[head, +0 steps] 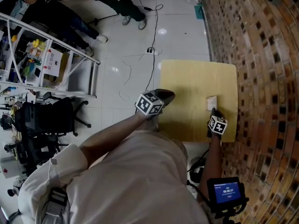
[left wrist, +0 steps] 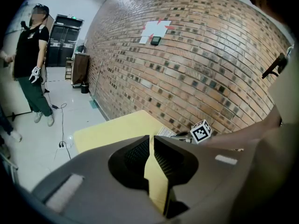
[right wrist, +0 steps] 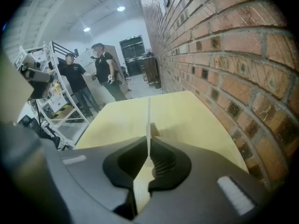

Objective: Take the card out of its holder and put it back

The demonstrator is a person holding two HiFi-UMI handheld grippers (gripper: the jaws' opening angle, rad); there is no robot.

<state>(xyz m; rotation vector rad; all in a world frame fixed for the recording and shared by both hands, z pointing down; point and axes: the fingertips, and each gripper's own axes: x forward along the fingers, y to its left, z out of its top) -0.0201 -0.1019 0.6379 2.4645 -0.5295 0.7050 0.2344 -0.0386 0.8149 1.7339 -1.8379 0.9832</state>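
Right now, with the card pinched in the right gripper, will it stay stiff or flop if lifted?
Probably stiff: the card shows edge-on as a straight line out of the right gripper, with no sag. Likely light, being so thin. It might pivot or slip, since the shut jaws pinch only one end.

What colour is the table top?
The table is pale yellow, like light wood. It shows best in the head view.
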